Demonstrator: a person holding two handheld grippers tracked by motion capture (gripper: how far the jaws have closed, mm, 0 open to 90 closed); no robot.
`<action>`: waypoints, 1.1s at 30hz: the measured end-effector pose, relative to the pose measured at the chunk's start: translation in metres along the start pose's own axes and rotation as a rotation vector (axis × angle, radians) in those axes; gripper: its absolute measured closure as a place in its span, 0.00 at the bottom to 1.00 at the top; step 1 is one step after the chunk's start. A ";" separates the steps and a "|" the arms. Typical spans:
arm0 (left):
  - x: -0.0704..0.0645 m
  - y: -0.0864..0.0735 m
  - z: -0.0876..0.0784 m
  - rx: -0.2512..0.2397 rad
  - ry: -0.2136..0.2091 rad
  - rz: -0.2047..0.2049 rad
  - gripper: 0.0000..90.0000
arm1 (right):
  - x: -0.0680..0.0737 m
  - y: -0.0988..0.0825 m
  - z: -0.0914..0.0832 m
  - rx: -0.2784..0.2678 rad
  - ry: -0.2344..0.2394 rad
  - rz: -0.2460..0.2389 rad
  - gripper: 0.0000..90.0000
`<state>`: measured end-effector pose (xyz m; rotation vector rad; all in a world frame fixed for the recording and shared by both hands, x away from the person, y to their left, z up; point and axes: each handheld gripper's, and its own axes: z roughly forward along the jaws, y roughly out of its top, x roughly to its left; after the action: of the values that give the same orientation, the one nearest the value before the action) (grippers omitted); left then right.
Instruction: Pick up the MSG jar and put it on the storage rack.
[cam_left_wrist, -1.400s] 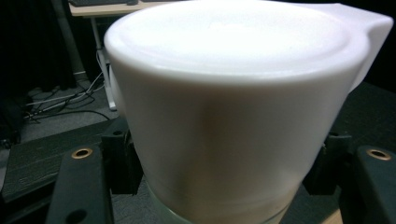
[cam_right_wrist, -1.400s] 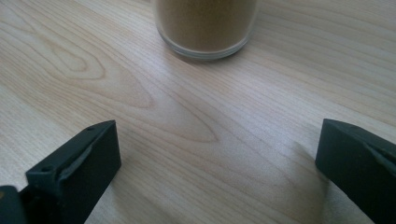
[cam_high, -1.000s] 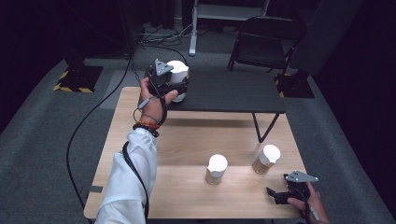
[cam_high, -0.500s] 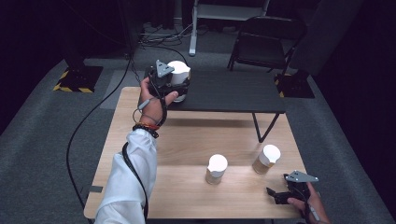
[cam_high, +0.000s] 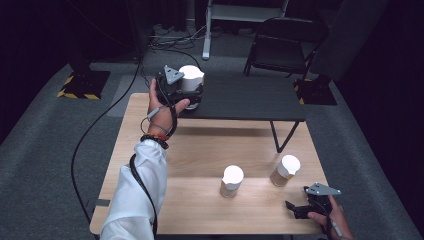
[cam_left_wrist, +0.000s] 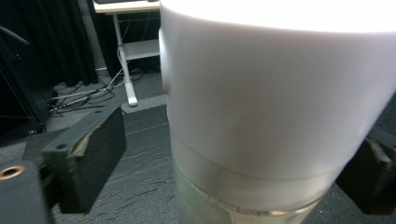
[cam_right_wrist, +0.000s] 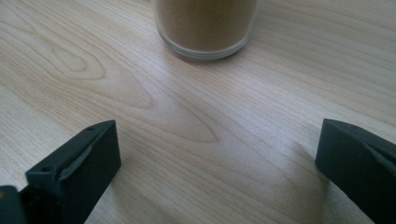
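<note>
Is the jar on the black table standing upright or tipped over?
Upright. The jar stands on the black table with its white lid on top. The left claw has just been opening; its pads stand clear of the jar.

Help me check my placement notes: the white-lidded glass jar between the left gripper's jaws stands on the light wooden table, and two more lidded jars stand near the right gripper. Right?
Not quite. The white-lidded glass jar between the left gripper jaws stands on the dark slate-like raised shelf, not the light wooden table; the high view shows it. Two more lidded jars do stand near the right gripper.
</note>
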<state>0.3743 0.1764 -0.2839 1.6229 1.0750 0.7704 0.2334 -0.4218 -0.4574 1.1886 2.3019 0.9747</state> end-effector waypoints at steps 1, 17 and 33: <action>-0.001 -0.001 0.000 0.001 0.006 0.002 0.03 | 0.000 0.000 0.000 0.000 0.000 0.000 0.00; -0.006 -0.006 -0.012 -0.021 0.021 0.049 0.00 | 0.000 0.000 0.000 0.000 0.000 0.001 0.00; -0.024 -0.020 -0.035 -0.056 0.042 0.177 0.00 | 0.000 0.000 0.000 0.000 -0.001 0.001 0.00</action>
<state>0.3284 0.1697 -0.2927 1.6764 0.9388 0.9466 0.2333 -0.4216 -0.4573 1.1902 2.3013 0.9741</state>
